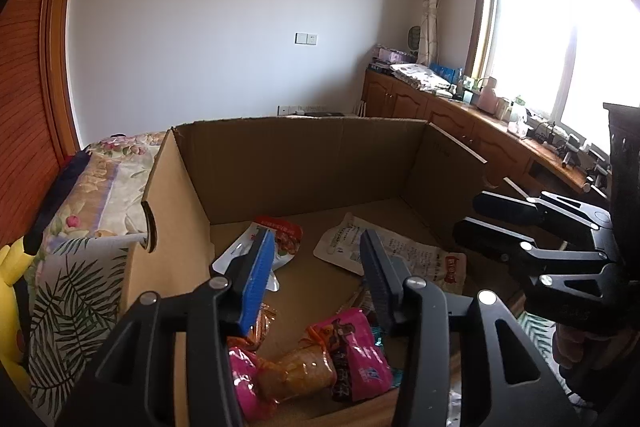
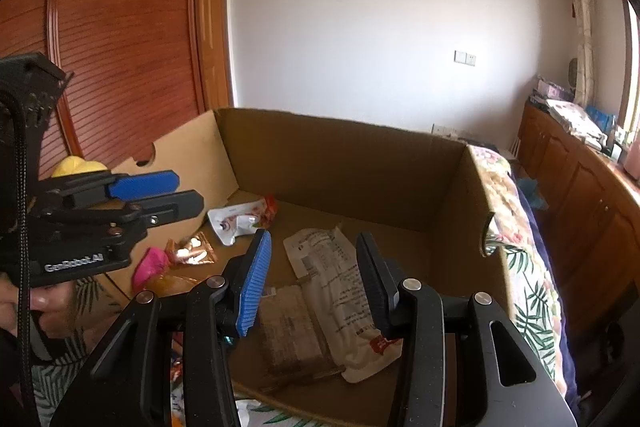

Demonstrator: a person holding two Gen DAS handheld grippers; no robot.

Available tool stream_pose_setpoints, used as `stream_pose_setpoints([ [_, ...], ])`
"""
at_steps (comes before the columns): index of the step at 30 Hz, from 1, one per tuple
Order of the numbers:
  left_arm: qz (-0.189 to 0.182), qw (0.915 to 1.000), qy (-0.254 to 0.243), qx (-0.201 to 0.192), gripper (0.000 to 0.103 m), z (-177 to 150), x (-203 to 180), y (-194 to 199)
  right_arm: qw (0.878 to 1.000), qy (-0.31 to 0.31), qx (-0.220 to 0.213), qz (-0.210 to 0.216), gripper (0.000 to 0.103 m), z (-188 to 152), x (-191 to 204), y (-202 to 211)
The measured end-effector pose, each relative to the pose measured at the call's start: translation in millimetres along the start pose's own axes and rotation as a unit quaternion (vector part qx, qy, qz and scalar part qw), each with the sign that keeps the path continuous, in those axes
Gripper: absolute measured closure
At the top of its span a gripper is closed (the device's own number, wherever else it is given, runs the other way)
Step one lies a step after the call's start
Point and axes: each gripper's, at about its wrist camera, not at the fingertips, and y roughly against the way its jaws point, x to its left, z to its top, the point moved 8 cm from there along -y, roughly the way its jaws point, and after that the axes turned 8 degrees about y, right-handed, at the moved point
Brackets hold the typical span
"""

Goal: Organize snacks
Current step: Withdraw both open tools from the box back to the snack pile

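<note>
Left wrist view first: your left gripper (image 1: 316,263) hangs over the open cardboard box (image 1: 304,163) with its fingers partly apart and nothing between them. Just beyond the blue left finger (image 1: 256,279) lies a white and red pouch (image 1: 276,239), its long axis slanting away toward the box's back wall. Past the black right finger, a flat white packet (image 1: 384,247) runs diagonally, its red end nearest the right wall. Below the fingers, against the near wall, sit two pink packs (image 1: 356,355) with an orange pack (image 1: 296,371) between them. Your right gripper (image 1: 496,227) enters from the right edge, fingers a little apart and empty.

Right wrist view: your left gripper (image 2: 160,195) comes in from the left, above the pink pack (image 2: 150,265) and a clear pack of pale pieces (image 2: 192,251). Between your right gripper's (image 2: 312,279) fingers, down on the box floor, you see the white packet (image 2: 336,287) lying lengthwise away from you, printed text up, red end nearest. Only this view shows the brown flat pack (image 2: 292,331) tucked beside it under the blue finger. The box sits on a floral-covered bed (image 2: 520,267).
</note>
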Motion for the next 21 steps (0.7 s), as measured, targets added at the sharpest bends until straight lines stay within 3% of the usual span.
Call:
stream_pose_setpoints([
  [8, -0.001, 0.9996, -0.016, -0.023, 0.058, 8.4, -16.4, 36.2, 1.0, 0.005, -0.017, -0.008, 0.058, 6.2, 6.0, 38.9],
  [21, 0.015, 0.9997, -0.014, -0.011, 0.058, -15.3, -12.0, 73.8, 1.0, -0.002, -0.014, -0.012, 0.057, -7.2, 18.4, 78.5],
])
